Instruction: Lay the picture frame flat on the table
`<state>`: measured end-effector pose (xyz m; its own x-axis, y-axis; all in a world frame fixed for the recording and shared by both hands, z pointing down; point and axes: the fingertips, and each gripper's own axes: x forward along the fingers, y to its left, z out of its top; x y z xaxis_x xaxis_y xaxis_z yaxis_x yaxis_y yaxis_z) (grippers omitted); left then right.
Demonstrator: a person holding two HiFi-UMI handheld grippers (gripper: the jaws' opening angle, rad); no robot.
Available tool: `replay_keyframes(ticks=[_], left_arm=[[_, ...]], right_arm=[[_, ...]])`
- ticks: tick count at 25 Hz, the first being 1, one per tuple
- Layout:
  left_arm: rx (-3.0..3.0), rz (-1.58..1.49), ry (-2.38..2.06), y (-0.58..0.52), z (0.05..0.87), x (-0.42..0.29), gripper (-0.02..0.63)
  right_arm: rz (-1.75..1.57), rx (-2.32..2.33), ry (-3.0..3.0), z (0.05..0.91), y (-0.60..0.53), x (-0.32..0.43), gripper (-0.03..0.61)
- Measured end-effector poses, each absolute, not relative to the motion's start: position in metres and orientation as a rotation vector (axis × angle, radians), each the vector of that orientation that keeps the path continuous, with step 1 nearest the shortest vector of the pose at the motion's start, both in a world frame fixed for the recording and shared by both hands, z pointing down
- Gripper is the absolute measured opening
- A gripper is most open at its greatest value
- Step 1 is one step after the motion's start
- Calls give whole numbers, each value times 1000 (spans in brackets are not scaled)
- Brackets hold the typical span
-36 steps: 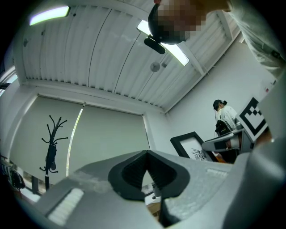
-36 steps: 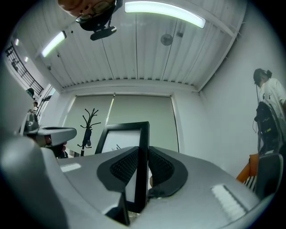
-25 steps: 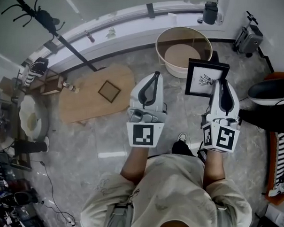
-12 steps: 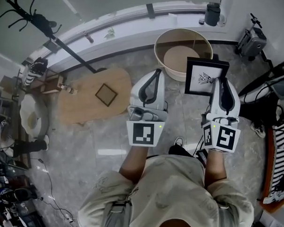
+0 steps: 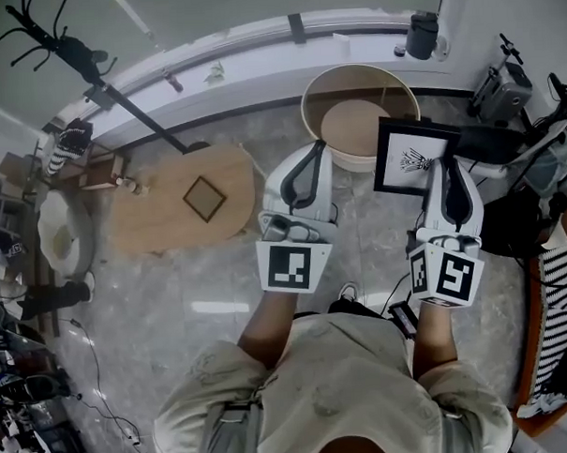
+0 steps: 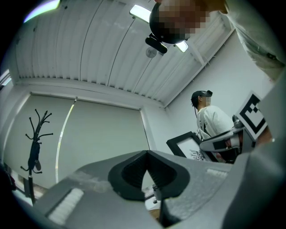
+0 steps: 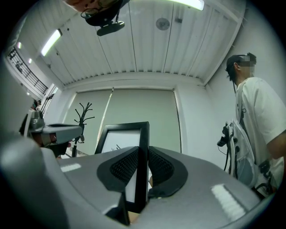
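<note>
A black picture frame [image 5: 415,156] with a white mat and a small dark drawing is held upright in the air, above the floor. My right gripper [image 5: 447,170] is shut on its right edge; in the right gripper view both pads press the frame [image 7: 127,136] from either side at the gripper's tips [image 7: 142,156]. My left gripper [image 5: 310,157] hovers to the left of the frame, shut with nothing in it [image 6: 147,155]. The left gripper view shows the frame [image 6: 187,145] off to its right. The low oval wooden table [image 5: 161,217] lies further left.
A small dark square [image 5: 204,198] lies on the table. A round beige tub [image 5: 358,103] stands just beyond the frame. A coat stand [image 5: 89,58] leans at the back left. A person [image 7: 257,129] stands at the right, by cables and gear [image 5: 503,87].
The frame stays clamped in my right gripper and both grippers keep their pose. The head view has shifted: table and tub sit a little further left, and the dark seat at right has gone from view.
</note>
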<state>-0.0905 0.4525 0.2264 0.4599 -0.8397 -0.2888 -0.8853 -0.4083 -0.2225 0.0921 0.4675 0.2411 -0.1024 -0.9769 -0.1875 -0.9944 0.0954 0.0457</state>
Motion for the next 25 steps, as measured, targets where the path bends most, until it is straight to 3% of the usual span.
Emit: replay_keyframes(ticks=[25], left_arm=[[-2331,166,1455,420,239,-35,3]], right_arm=[[204,-2019,2236,266,430,145,69]])
